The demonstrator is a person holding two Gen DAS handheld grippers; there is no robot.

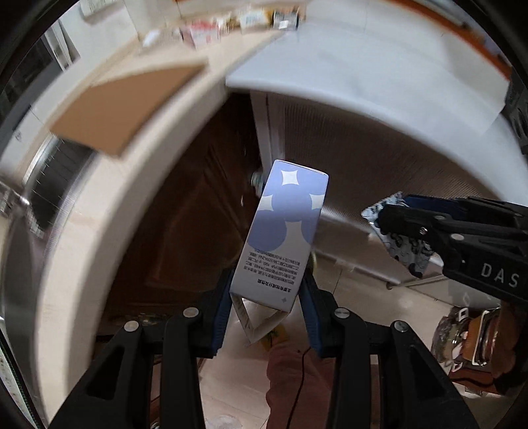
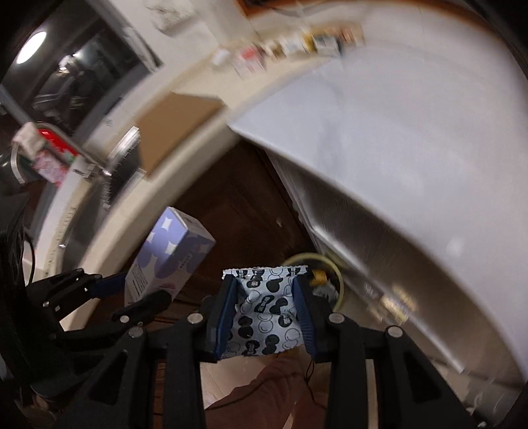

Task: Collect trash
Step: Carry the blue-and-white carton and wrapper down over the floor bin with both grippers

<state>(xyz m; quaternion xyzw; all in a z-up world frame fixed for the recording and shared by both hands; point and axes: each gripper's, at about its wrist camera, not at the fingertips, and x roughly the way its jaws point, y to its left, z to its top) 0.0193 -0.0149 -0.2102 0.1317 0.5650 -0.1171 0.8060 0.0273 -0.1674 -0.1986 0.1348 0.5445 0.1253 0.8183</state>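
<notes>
My left gripper (image 1: 265, 297) is shut on a white and lilac carton (image 1: 283, 224), held upright in the air; its bottom flaps hang open. The carton also shows in the right wrist view (image 2: 168, 257), with the left gripper (image 2: 132, 290) at lower left. My right gripper (image 2: 265, 297) is shut on a white snack wrapper (image 2: 265, 310) printed with black shapes. In the left wrist view the right gripper (image 1: 396, 224) holds that wrapper (image 1: 402, 247) at the right. A round yellow-rimmed bin (image 2: 325, 274) with trash inside sits on the floor just beyond the wrapper.
A cream countertop (image 1: 109, 211) curves across the left, with a brown cardboard sheet (image 1: 122, 105) on it and several small packages (image 1: 231, 23) at its far end. A white appliance top (image 2: 412, 138) fills the right. Dark wooden cabinet doors (image 1: 184, 237) stand below. A sink (image 2: 109, 178) lies at the left.
</notes>
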